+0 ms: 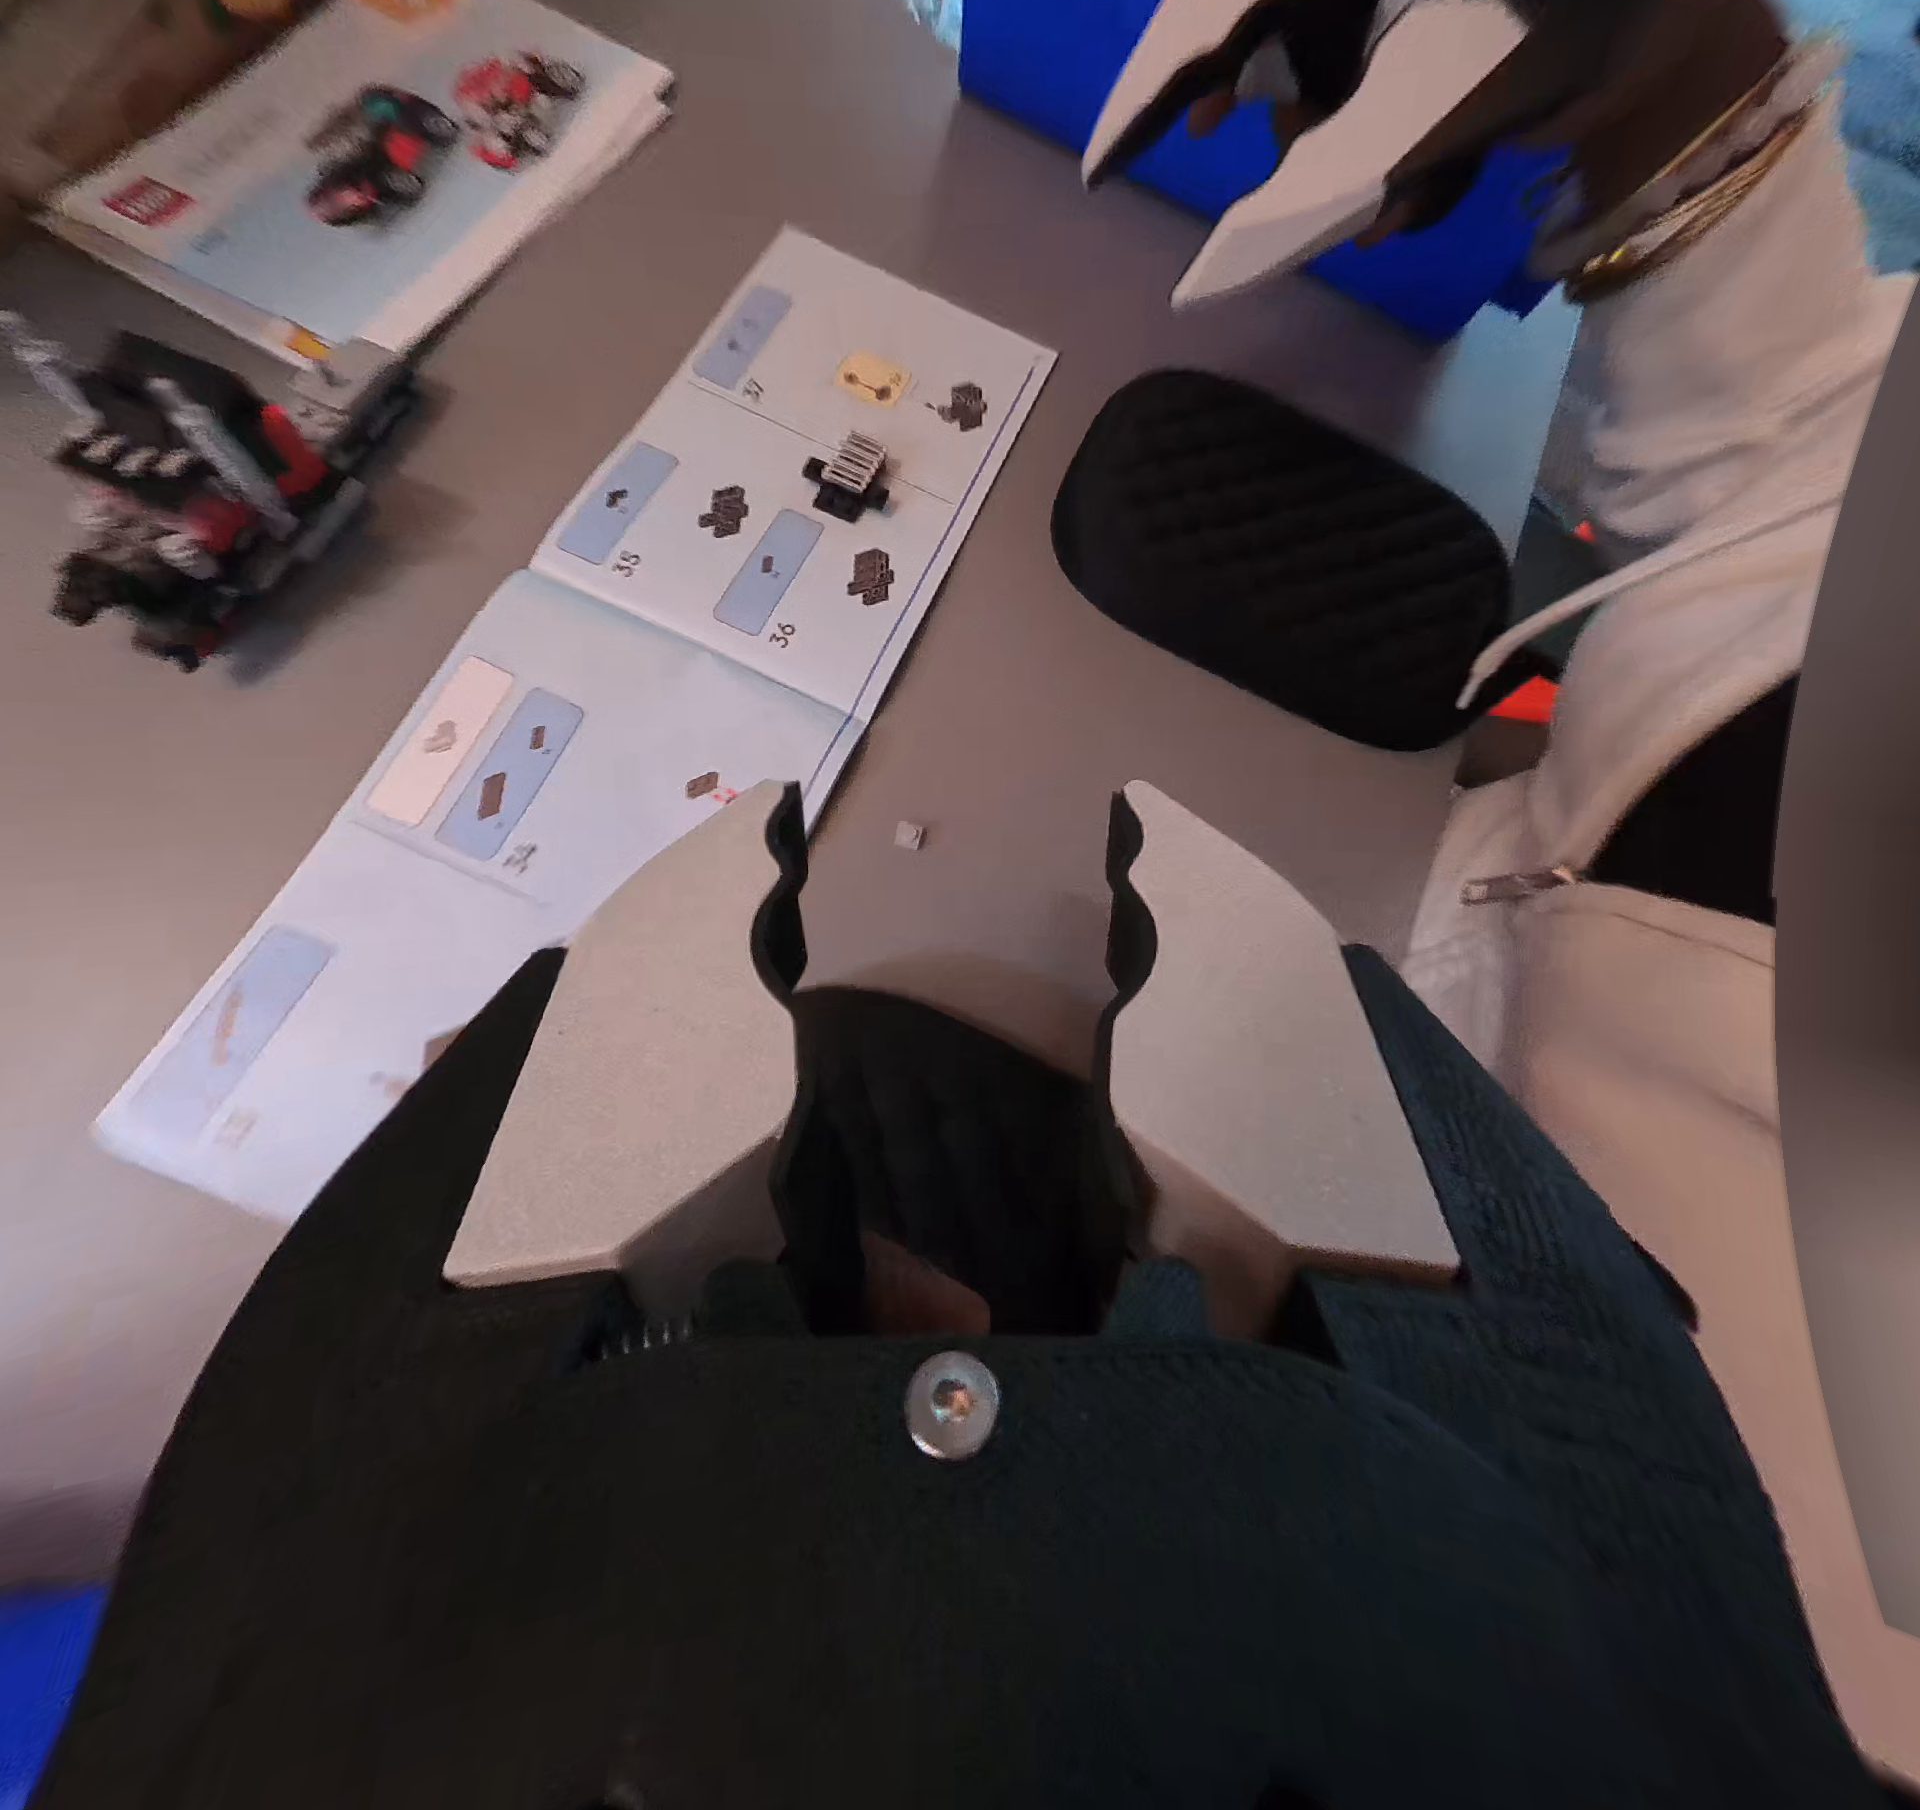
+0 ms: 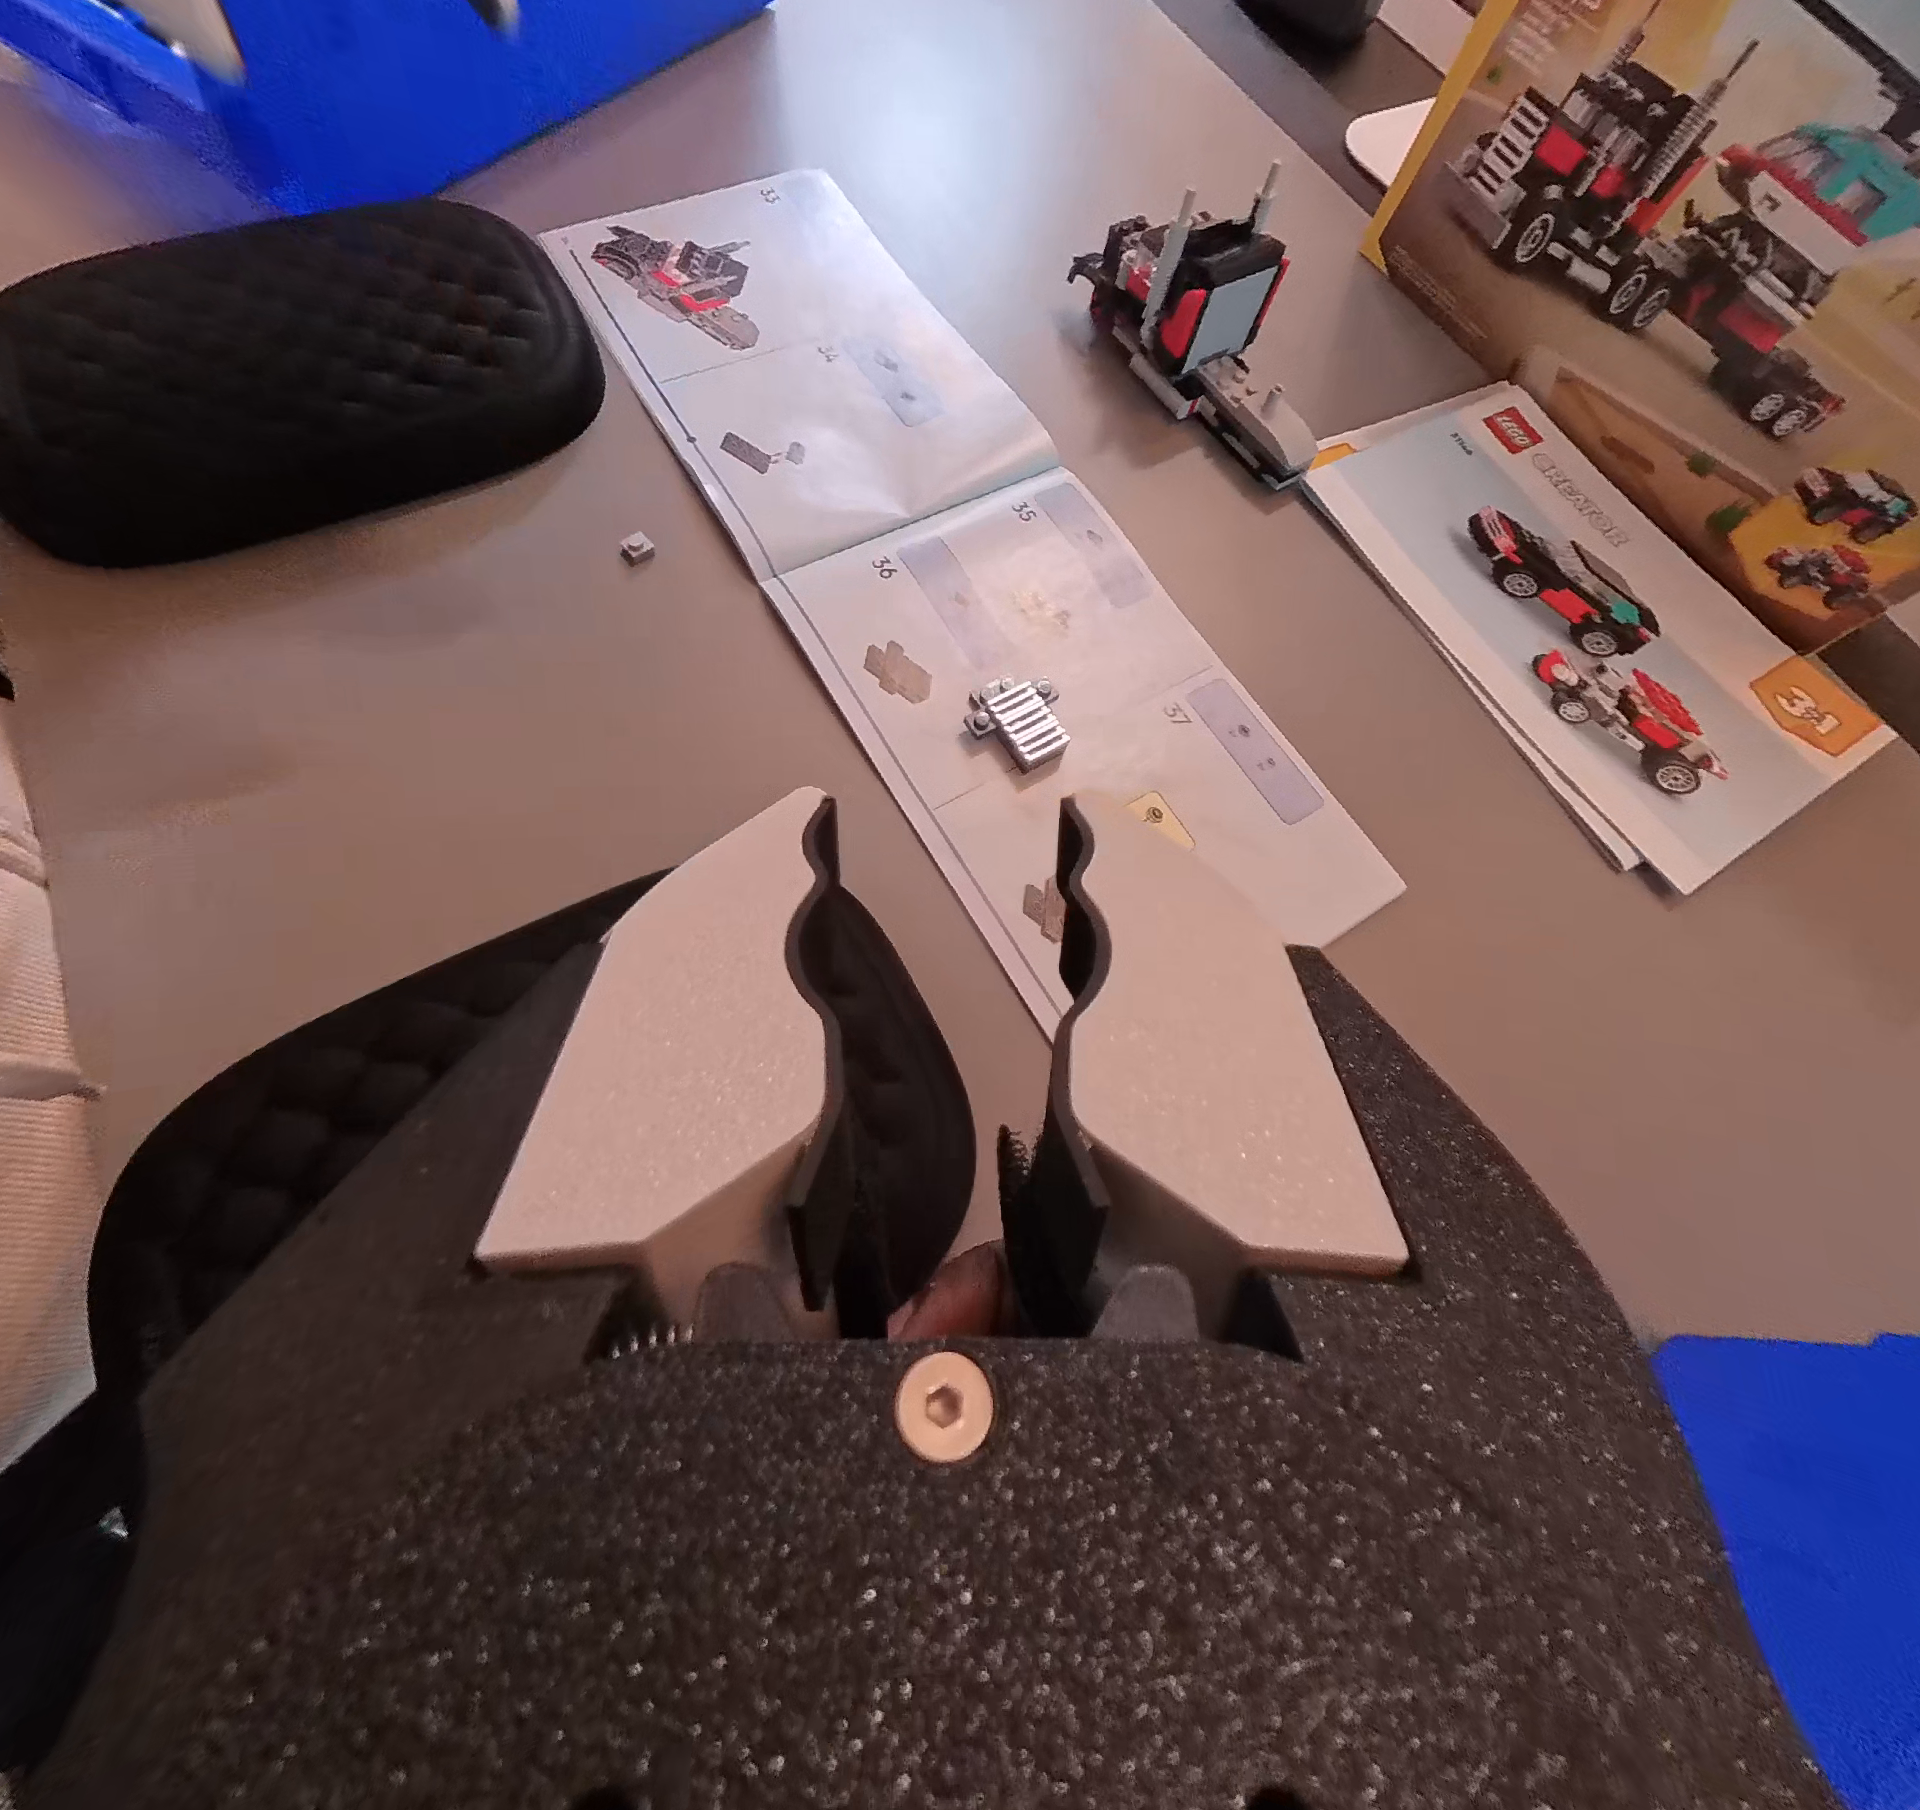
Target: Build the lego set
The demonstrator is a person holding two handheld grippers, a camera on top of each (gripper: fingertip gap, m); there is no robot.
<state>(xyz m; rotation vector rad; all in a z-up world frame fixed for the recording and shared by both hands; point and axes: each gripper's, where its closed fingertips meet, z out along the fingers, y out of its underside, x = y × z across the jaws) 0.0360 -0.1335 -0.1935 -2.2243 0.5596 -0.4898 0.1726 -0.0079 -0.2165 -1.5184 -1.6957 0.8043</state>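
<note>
I see both grippers empty. Left gripper (image 1: 956, 804) hovers over the grey table (image 1: 935, 202), fingers spread wide, nothing between them; a tiny grey stud piece (image 1: 910, 833) lies on the table in the gap near the tips, not touched. Right gripper (image 2: 943, 815) also has fingers apart, narrower gap, tips above the near edge of the open instruction booklet (image 2: 935, 534). A small grille sub-assembly (image 2: 1018, 721) sits on the booklet at 12 o'clock from the right tips, close but clear of them. Partly built black-and-red truck (image 2: 1195, 326) stands on the table at 1 o'clock, well apart, just beside a stack of closed manuals (image 2: 1610, 638) with the set box (image 2: 1662, 202) behind. Black padded rest (image 2: 281, 368) at 10 o'clock, blue bin (image 2: 468, 46) beyond it. Left view is motion-blurred at its edges.
</note>
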